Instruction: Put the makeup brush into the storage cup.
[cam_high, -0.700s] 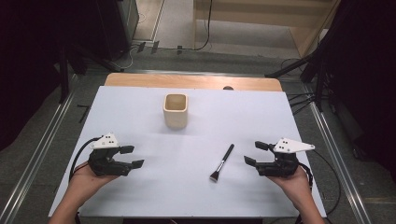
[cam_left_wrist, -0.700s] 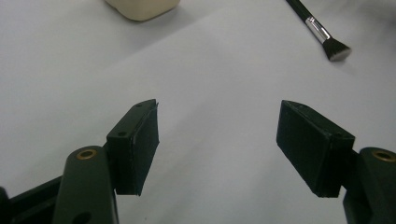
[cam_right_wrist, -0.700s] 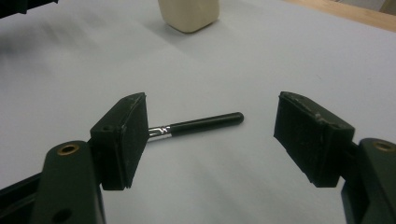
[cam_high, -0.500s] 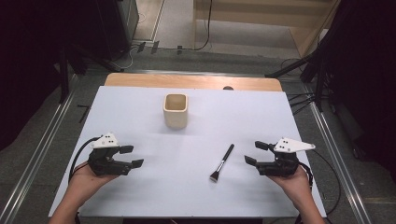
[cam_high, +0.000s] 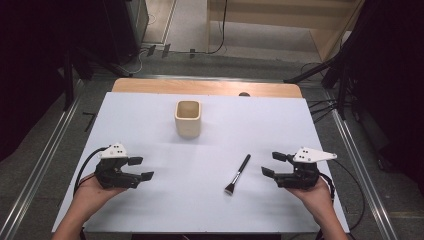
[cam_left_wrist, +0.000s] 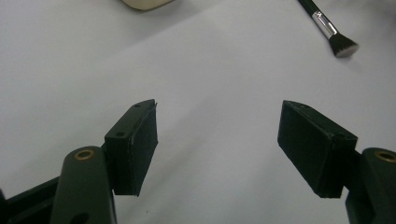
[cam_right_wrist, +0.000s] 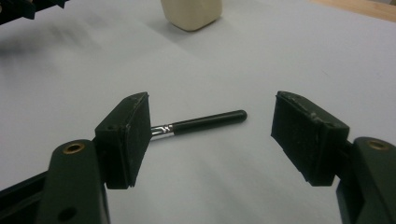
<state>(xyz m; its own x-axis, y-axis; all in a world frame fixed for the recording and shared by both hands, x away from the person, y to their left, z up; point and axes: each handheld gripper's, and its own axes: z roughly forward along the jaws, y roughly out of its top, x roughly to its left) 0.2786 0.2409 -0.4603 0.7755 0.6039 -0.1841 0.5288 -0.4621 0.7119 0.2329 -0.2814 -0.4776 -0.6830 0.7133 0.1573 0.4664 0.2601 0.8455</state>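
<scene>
Brush (cam_high: 238, 174) flat on table (cam_high: 150, 125), near right gripper (cam_high: 274, 164)

Matt cream ceramic-looking cup (cam_high: 188, 119), glossy black brush (cam_high: 238, 174) with shiny metal ferrule, smooth white table (cam_high: 150, 125).

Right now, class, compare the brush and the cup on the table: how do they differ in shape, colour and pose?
The brush is thin and long; the cup is squat with rounded corners. The brush has a black handle with a silver band; the cup is plain cream. The brush lies flat near the right tool; the cup stands upright farther back, mouth up. Both rest on the white table, untouched.
</scene>
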